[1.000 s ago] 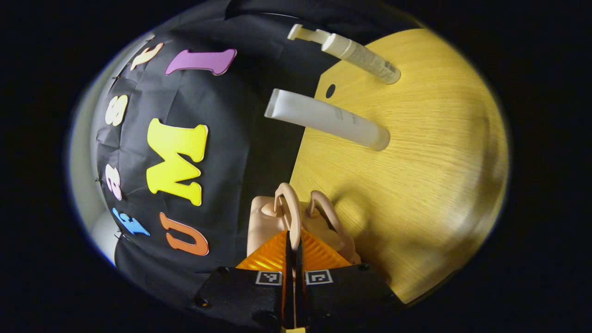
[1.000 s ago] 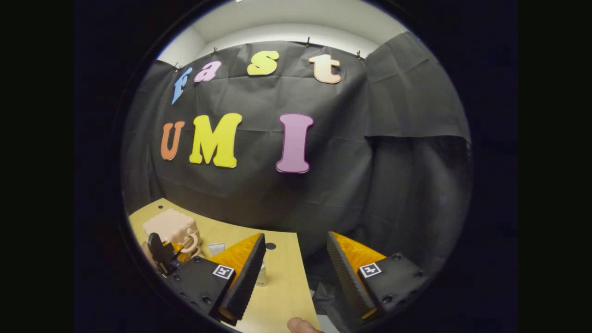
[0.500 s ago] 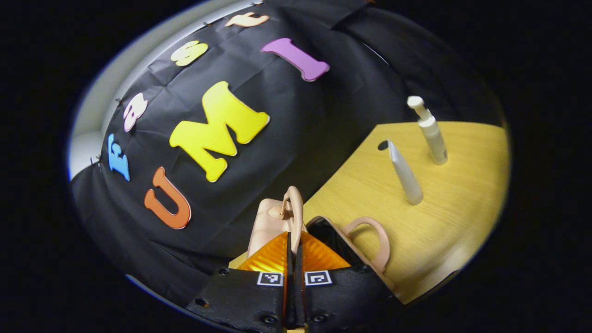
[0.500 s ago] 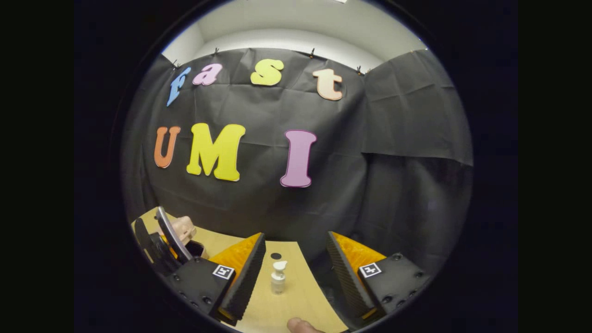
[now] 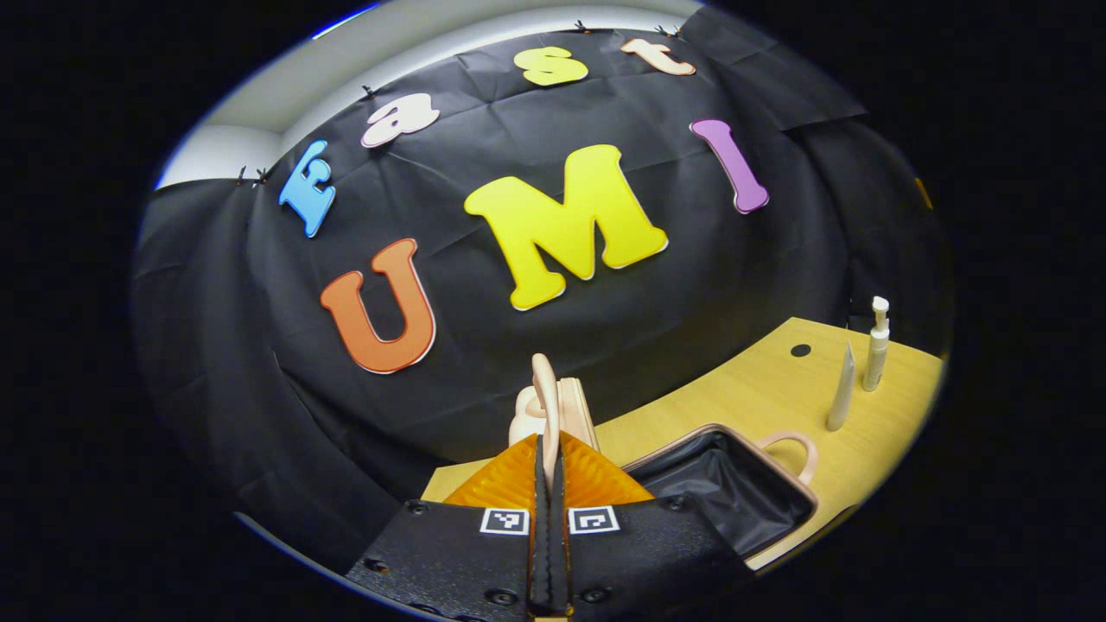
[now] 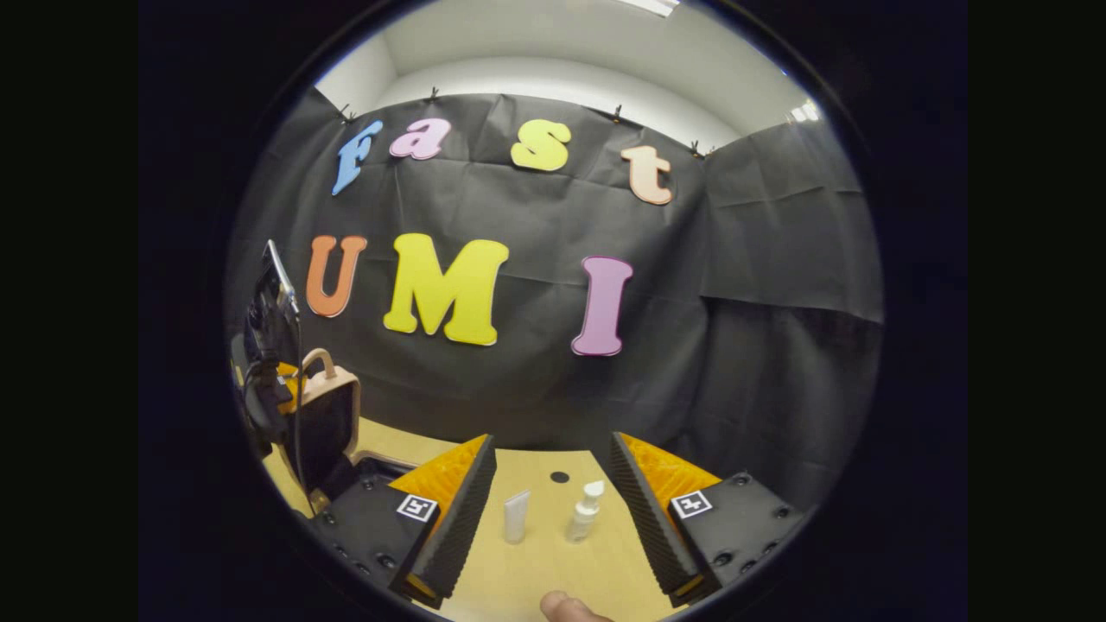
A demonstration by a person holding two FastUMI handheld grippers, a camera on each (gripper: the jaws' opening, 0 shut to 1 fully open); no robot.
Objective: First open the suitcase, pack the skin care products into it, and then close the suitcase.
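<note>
In the left gripper view my left gripper (image 5: 546, 449) is shut on the peach handle (image 5: 545, 393) of the suitcase lid, which stands upright. To its right lies the suitcase's open base (image 5: 721, 488) with a black lining and a second handle (image 5: 791, 442). A white tube (image 5: 840, 390) and a white pump bottle (image 5: 877, 344) stand on the wooden table (image 5: 743, 397) farther right. In the right gripper view my right gripper (image 6: 553, 510) is open above the table, with the tube (image 6: 516, 517) and the pump bottle (image 6: 586, 511) beyond the gap between its fingers. The raised lid (image 6: 330, 419) and the left gripper (image 6: 270, 345) are at the left.
A small dark hole (image 6: 560, 477) marks the table near its back edge. The black cloth wall hangs close behind the table. A thumb tip (image 6: 566, 609) shows at the bottom of the right gripper view.
My left gripper has swung the suitcase lid up from nearly closed to upright, exposing the black lining. The right gripper has tilted, bringing the tube and bottle between its open fingers.
</note>
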